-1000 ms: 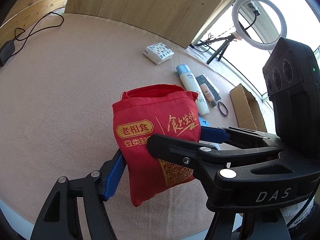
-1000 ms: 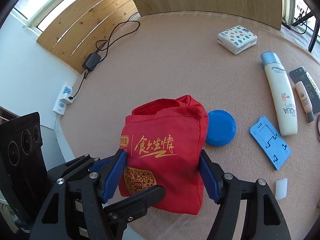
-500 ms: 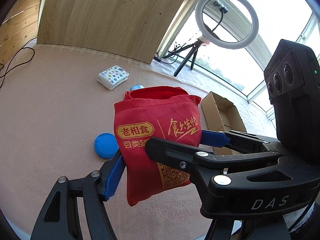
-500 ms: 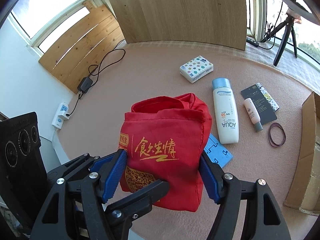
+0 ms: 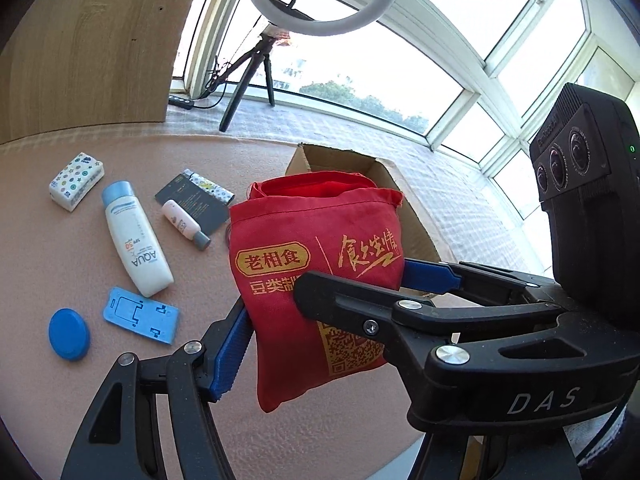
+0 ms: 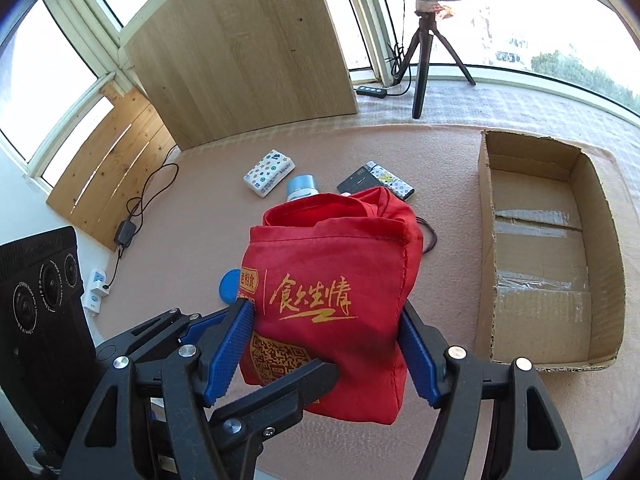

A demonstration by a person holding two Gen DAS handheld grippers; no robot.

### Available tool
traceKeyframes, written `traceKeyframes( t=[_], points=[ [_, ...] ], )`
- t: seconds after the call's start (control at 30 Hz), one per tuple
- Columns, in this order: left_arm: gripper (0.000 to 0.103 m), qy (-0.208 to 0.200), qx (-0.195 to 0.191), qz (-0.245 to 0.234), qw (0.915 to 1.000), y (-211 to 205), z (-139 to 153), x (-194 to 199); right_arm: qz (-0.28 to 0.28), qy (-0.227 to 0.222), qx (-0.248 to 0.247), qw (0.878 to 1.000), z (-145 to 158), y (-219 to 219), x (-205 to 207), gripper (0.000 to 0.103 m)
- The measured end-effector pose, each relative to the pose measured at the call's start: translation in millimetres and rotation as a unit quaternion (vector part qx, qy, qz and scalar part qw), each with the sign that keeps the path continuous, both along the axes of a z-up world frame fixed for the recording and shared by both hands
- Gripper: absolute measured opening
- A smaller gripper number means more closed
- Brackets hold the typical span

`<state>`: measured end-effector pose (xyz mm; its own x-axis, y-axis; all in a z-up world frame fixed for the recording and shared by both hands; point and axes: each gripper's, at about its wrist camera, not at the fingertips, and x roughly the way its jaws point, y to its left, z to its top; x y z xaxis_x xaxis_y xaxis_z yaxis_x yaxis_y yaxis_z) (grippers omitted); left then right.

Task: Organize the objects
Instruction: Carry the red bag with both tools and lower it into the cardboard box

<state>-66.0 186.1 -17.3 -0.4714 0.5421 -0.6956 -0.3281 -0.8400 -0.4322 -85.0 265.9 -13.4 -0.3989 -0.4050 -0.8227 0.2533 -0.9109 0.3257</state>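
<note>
A red cloth bag (image 5: pixel 316 248) with gold lettering hangs in the air above the pink mat, mouth up. My left gripper (image 5: pixel 332 308) is shut on its sides with the blue pads (image 5: pixel 234 344) pressing in. My right gripper (image 6: pixel 324 350) is shut on the same red bag (image 6: pixel 332 280). Each gripper's black finger crosses the lower front of the bag in the other's view. An empty cardboard box (image 6: pixel 540 300) lies on the mat just right of the bag; in the left wrist view the cardboard box (image 5: pixel 418 232) is mostly hidden behind it.
On the mat to the left lie a sunscreen bottle (image 5: pixel 134 240), a tissue pack (image 5: pixel 76 180), a small tube (image 5: pixel 184 224), a black card (image 5: pixel 192 204), a blue phone stand (image 5: pixel 142 314) and a blue lid (image 5: pixel 69 334). A ring light on a tripod (image 6: pixel 424 48) stands by the window.
Both grippers have carried the red bag up and to the right, away from the loose items. The cardboard box has come fully into the right wrist view.
</note>
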Motion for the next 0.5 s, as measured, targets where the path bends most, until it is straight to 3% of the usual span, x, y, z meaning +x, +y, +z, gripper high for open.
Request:
traceKeyframes(
  t=[0.27, 0.5],
  points=[
    [0.070, 0.010, -0.005, -0.045, 0.9989, 76.4, 6.5, -18.7, -0.077, 0.023, 0.002, 0.997, 8.2, 75.0, -1.8, 0.068],
    [0.070, 0.002, -0.008, -0.057, 0.9984, 114.3, -4.0, -41.1, -0.104, 0.030, 0.007, 0.994, 8.8, 118.0, -14.5, 0.068]
  ],
)
